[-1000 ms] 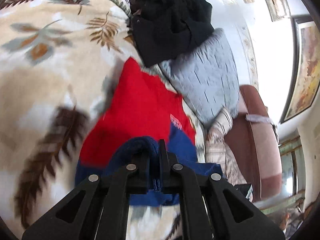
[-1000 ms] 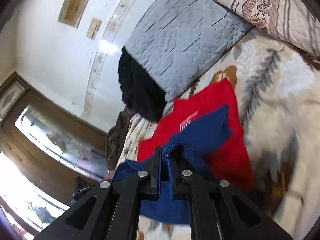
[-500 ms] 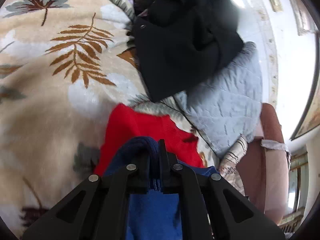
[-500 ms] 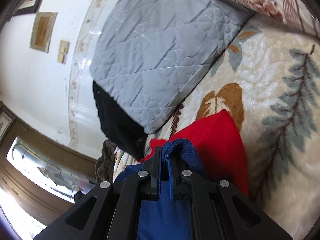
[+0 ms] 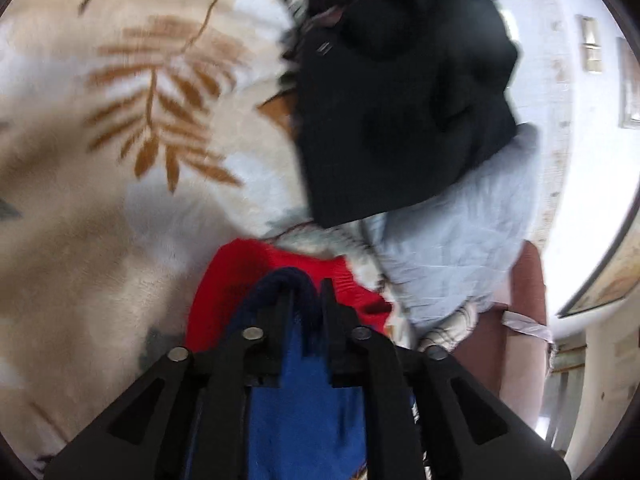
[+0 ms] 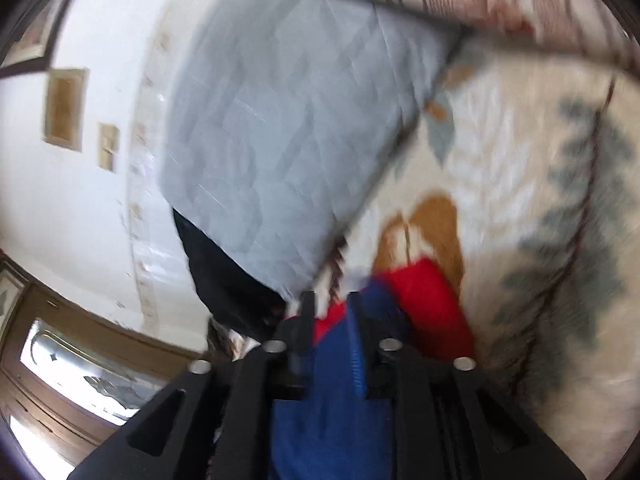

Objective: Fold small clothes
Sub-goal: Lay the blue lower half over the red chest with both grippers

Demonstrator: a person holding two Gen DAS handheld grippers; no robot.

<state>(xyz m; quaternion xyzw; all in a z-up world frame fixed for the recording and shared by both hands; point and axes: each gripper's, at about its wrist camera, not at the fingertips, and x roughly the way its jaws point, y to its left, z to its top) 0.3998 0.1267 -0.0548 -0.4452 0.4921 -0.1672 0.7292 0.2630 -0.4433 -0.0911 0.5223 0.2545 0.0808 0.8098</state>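
a red and blue garment (image 5: 240, 280) is laid on a leaf-patterned blanket (image 5: 120, 220), with its blue part doubled over the red. the jaws of the left gripper (image 5: 306, 292) are seen opening; a dark blue hem sits loosely in the narrow gap between them. the jaws of the right gripper (image 6: 330, 308) are opening too, somewhat wider, with the blue fabric (image 6: 336, 380) between them and apparently no longer pinched. a grey quilted pillow (image 6: 280, 140) and a black garment (image 5: 400, 100) are found just beyond the folded piece.
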